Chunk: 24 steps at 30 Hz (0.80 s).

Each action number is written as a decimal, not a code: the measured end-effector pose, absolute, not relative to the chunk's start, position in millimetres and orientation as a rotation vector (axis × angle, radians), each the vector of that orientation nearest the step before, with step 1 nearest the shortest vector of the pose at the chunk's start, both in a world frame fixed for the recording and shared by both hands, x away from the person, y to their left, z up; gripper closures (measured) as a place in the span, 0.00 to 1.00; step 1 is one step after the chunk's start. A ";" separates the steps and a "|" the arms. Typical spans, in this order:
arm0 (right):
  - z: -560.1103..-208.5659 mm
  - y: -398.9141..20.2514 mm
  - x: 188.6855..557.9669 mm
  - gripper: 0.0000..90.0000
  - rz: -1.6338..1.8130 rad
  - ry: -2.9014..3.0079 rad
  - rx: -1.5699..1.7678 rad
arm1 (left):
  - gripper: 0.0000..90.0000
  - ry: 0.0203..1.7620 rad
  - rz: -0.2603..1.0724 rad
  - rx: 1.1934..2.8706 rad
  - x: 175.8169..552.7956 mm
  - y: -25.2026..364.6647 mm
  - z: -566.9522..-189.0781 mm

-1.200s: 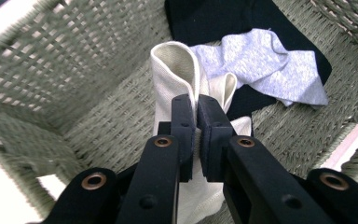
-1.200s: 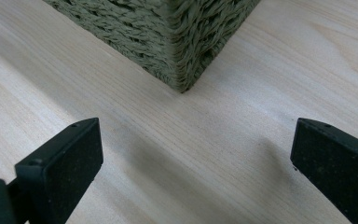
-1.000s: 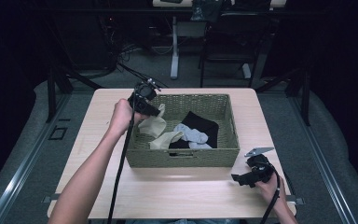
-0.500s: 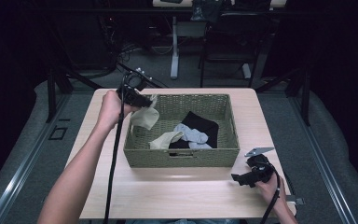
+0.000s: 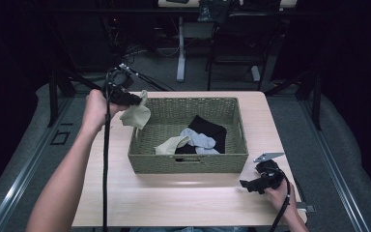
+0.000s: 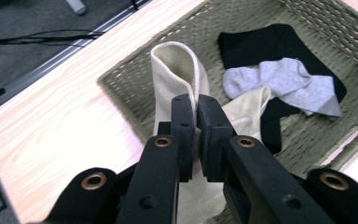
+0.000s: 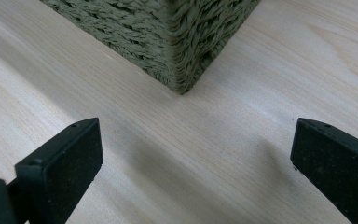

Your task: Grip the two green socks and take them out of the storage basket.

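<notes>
no readable text, label, brand, number or sign appears on any surface in the high view, the left gripper view or the right gripper view.

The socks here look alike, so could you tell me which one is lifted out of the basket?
The cream sock clamped in the left gripper: it hangs above the basket rim, while another cream sock, a grey one and black ones lie inside.
</notes>
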State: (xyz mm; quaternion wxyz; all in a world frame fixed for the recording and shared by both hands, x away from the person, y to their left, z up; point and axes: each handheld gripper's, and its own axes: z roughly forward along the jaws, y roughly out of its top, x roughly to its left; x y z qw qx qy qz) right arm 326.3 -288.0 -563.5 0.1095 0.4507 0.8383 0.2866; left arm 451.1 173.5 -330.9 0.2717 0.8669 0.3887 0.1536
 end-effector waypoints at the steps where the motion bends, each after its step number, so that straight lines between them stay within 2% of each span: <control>1: -563.6 -288.0 326.3 0.02 0.843 2.464 1.326 | 0.95 1.058 0.421 2.328 450.0 179.2 -329.9; 12: -563.8 -287.6 326.4 0.02 0.840 2.457 1.327 | 0.95 1.184 0.443 2.276 443.0 229.0 -341.5; 24: -563.9 -286.6 324.9 0.02 0.845 2.453 1.346 | 0.95 1.292 0.434 2.255 447.1 256.8 -378.6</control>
